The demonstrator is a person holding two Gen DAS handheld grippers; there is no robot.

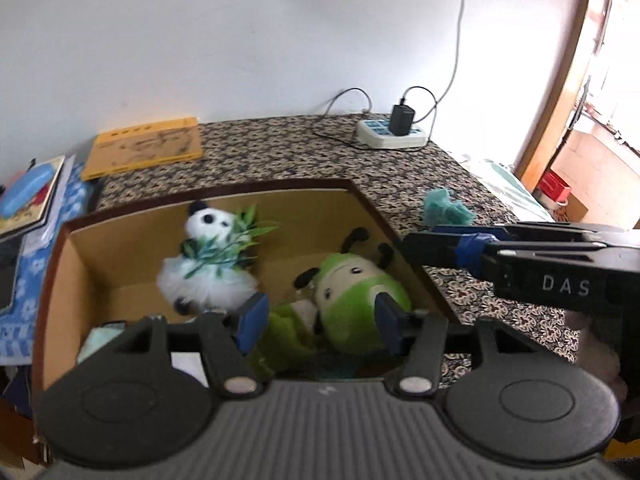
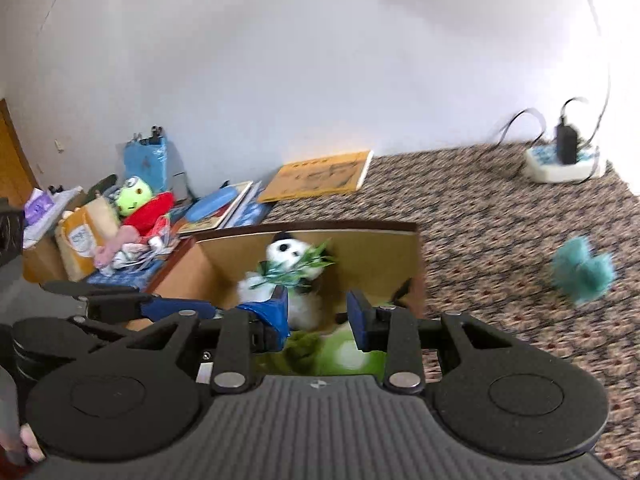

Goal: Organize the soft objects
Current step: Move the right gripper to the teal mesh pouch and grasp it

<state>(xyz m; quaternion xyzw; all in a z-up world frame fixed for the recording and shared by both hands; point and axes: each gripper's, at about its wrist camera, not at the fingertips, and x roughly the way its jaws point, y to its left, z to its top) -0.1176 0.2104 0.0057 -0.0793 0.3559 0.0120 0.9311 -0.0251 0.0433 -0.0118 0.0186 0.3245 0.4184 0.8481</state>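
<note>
Right under my left tool (image 1: pixel 318 322), whose jaws stand apart and grasp nothing, the green plush (image 1: pixel 352 300) lies slumped on its side on the floor of the cardboard box (image 1: pixel 64 280). Just beyond it the white panda (image 1: pixel 208 264), with its sprig of green leaves, leans against the back wall. I judge two soft toys are already stowed. My right tool (image 2: pixel 318 316) hovers released over the same box, empty as well. Out past the box, ahead and to the right of both tools, a teal fluffy thing (image 2: pixel 582 276) sits loose on the patterned surface (image 1: pixel 300 152); that looks like the piece left to collect. It is shaggy and shapeless, blurred here, and should squash easily.
</note>
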